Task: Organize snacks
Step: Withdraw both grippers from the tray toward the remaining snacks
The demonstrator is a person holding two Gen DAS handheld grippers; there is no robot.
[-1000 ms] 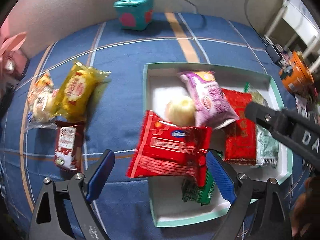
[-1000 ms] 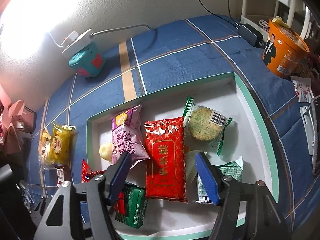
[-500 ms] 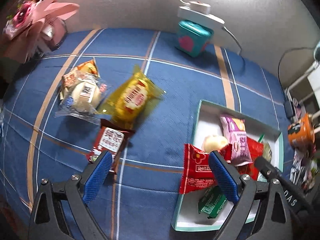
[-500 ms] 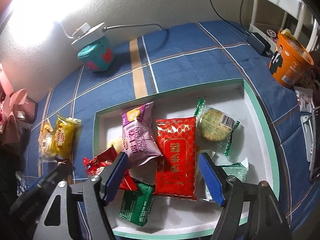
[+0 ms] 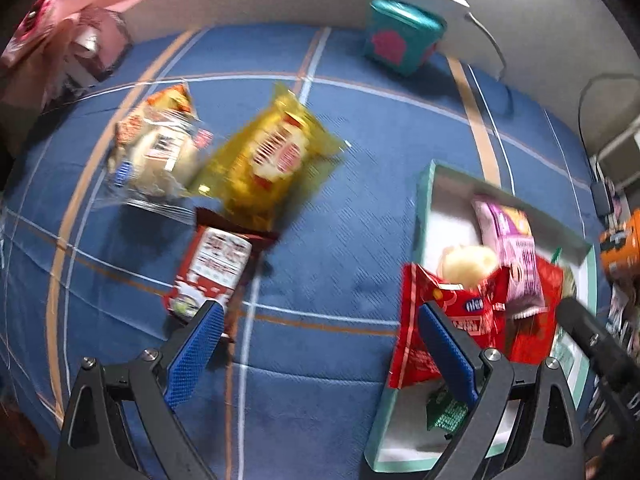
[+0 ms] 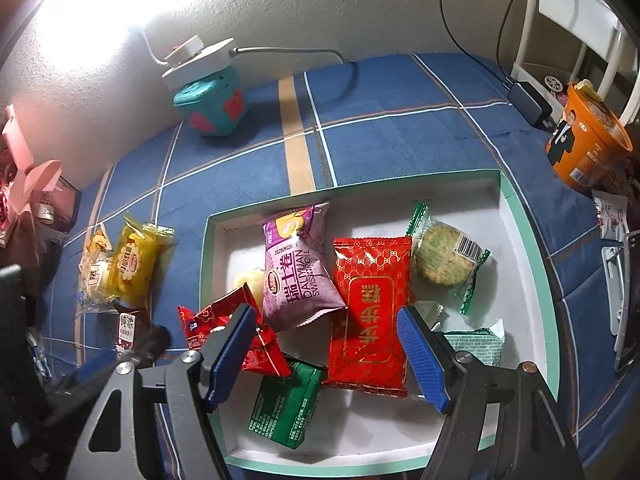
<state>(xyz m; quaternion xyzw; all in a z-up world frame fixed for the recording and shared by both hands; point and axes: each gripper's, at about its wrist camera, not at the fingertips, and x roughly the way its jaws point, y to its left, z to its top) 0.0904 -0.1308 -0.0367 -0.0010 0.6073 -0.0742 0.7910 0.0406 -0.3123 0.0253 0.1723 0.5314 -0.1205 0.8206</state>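
Note:
My left gripper (image 5: pixel 320 312) hangs open over the blue checked cloth with nothing between its fingers. Just beyond its left finger lies a small dark red packet (image 5: pixel 212 268), and farther off are a yellow packet (image 5: pixel 272 160) and a clear-wrapped bun (image 5: pixel 156 152). A crinkled red packet (image 5: pixel 448 320) rests across the left rim of the teal-edged white tray (image 5: pixel 422 208). My right gripper (image 6: pixel 326 314) is open above the tray (image 6: pixel 532 240), holding nothing. Under it lie a purple packet (image 6: pixel 296 272), a flat red packet (image 6: pixel 368 320), a green packet (image 6: pixel 288 408) and a wrapped round cookie (image 6: pixel 444 260).
A teal cube box (image 6: pixel 212 108) with a white power strip on top stands by the wall. An orange cup of noodles (image 6: pixel 584 140) and a charger (image 6: pixel 528 100) are at the far right. Pink packaging (image 5: pixel 72 20) sits at the far left corner.
My left gripper has swung left from over the tray to over the cloth, near the loose snacks. The crinkled red packet that was between its fingers now lies on the tray's left rim.

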